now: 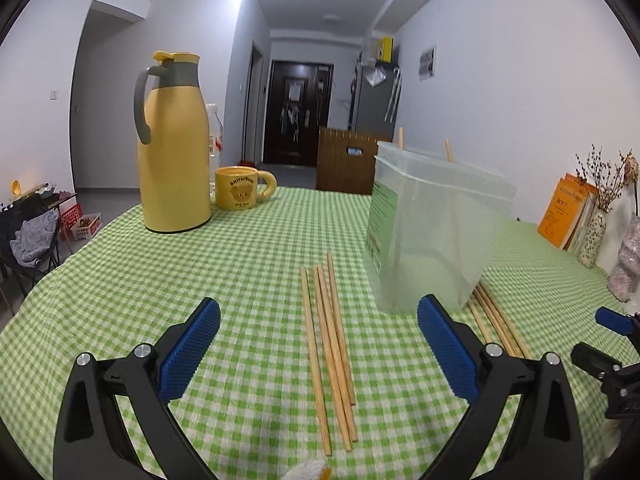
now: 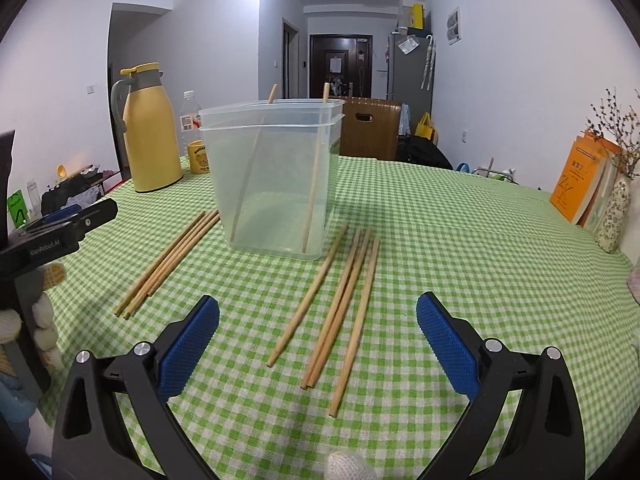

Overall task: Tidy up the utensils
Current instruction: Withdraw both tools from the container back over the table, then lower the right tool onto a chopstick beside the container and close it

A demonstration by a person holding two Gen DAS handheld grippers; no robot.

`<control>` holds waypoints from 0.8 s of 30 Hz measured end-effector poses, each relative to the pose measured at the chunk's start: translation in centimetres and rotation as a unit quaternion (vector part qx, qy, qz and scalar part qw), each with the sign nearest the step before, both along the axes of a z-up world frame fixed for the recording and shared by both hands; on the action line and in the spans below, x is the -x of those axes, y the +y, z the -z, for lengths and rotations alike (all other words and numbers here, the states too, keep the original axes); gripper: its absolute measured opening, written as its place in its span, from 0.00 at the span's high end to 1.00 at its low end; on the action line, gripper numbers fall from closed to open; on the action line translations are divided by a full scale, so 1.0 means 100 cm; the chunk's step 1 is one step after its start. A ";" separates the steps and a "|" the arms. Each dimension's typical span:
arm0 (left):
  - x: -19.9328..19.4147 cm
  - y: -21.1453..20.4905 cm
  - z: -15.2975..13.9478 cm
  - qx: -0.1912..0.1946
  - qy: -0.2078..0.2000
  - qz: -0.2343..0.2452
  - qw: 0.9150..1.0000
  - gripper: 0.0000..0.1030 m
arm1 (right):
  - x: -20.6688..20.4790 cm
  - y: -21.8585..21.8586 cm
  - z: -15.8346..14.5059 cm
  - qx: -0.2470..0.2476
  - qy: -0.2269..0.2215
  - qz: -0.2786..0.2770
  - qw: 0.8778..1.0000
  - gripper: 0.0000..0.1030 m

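Green checked tablecloth (image 2: 440, 216) holds a clear plastic tub (image 2: 276, 176) with two wooden chopsticks (image 2: 314, 176) inside. More lie beside it. Left gripper (image 1: 318, 350) and right gripper (image 2: 318, 350) both gape wide, empty.

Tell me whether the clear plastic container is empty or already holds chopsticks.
Not empty: the clear container holds two chopsticks, leaning inside with tips above the rim. The rest lie on the tablecloth.

A lived-in home: a bench (image 2: 460, 220) under green gingham cloth with a yellow thermos (image 1: 174, 148) and mug (image 1: 237, 193), a hallway to a dark front door (image 1: 298, 114), and a fridge (image 2: 408, 66).
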State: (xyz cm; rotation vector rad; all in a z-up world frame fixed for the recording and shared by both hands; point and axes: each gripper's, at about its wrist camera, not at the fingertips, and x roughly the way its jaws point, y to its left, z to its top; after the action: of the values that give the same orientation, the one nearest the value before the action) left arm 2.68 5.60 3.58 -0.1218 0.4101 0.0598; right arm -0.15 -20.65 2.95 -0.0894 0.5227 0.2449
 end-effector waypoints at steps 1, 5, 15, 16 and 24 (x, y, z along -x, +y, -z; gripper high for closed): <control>0.001 0.001 0.001 0.000 -0.007 -0.002 1.000 0.07 | 0.000 -0.001 0.000 0.000 0.000 0.002 1.000 0.08; 0.000 0.002 0.005 -0.001 -0.012 -0.004 1.000 0.07 | -0.001 -0.008 0.000 -0.004 0.001 0.014 1.000 0.08; -0.004 0.008 0.008 0.016 -0.004 -0.005 1.000 0.07 | -0.037 -0.012 -0.006 0.016 0.057 0.021 0.998 0.08; -0.004 0.010 0.008 0.020 -0.004 -0.006 1.000 0.07 | -0.042 -0.011 -0.006 0.022 0.064 0.021 0.997 0.08; -0.003 0.016 0.009 0.038 -0.006 -0.005 0.999 0.07 | -0.093 -0.006 0.012 0.042 0.188 0.010 0.981 0.52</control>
State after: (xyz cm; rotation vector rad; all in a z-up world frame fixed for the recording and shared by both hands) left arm 2.94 7.24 2.71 -0.1998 0.3995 0.0534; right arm 9.17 -21.23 1.70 -0.1203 0.9108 0.2209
